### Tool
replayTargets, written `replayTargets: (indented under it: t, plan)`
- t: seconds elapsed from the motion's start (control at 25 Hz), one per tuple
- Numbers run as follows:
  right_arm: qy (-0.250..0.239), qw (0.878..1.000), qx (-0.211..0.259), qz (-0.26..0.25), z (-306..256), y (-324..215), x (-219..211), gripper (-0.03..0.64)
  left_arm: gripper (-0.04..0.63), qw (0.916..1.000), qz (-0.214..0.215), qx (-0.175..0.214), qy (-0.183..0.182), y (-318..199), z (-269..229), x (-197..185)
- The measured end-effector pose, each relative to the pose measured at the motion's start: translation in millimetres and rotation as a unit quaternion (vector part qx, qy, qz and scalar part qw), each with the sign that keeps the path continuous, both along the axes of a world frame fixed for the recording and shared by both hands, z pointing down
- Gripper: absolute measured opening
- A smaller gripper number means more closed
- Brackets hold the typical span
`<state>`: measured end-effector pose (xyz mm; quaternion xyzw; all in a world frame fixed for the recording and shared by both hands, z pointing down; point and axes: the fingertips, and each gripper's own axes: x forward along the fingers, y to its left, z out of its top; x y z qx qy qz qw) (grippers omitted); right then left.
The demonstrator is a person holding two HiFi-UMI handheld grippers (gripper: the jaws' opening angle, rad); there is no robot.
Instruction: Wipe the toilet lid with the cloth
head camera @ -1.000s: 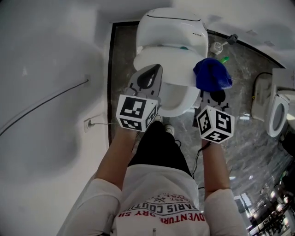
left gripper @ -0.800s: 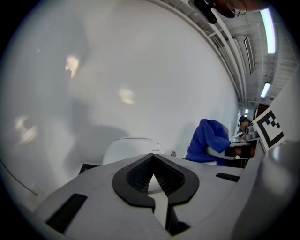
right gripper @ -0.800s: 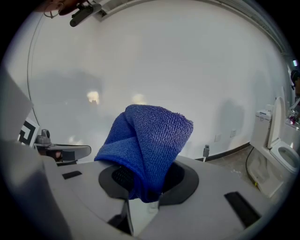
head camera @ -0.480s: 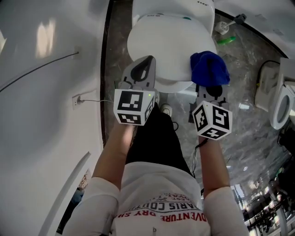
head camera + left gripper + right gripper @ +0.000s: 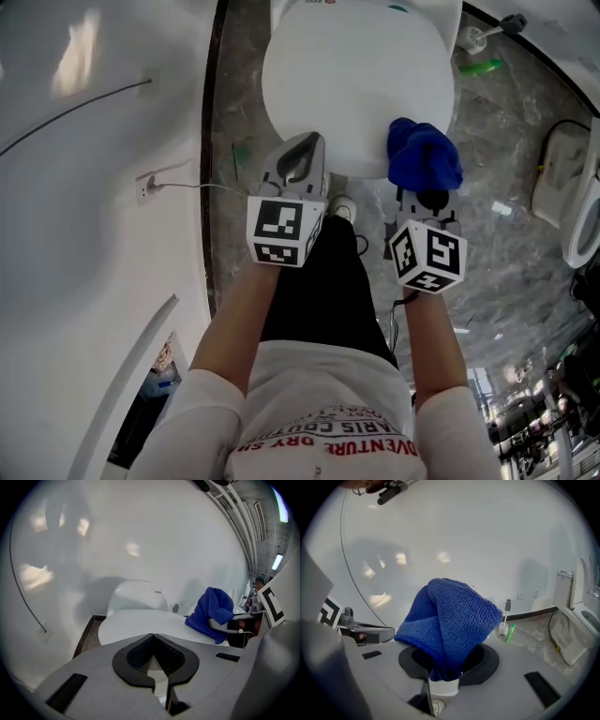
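- Since 1 second ago, the toilet lid [image 5: 356, 84] has come down flat.
- Right claw [image 5: 424, 195] is clamped on the cloth [image 5: 424, 155], at the lid's near right edge.
- Left claw [image 5: 309, 150] is closed and empty.
- Wiping looks about to start: press the cloth down and rub across.

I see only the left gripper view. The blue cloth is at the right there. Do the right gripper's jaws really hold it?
Observer: Yes. The right gripper view shows the right gripper shut on the blue cloth.
Operator: Where is it relative to the lid?
Observer: In the head view it overlaps the near right edge of the toilet lid; contact is unclear.
Operator: Anything on the floor beyond?
Observer: A green bottle beside a toilet brush, by the wall.
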<state>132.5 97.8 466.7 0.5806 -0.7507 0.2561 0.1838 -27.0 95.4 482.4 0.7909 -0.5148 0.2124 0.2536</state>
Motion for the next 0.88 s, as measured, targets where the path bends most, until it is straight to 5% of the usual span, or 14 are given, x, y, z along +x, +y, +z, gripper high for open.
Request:
replayTargets:
  t: [0.88]
  plan:
    - [0.029,0.99,-0.138,0.002,160,34,-2,0.087,0.006,0.9881,-0.011,-0.153,0.001,37,167,-1]
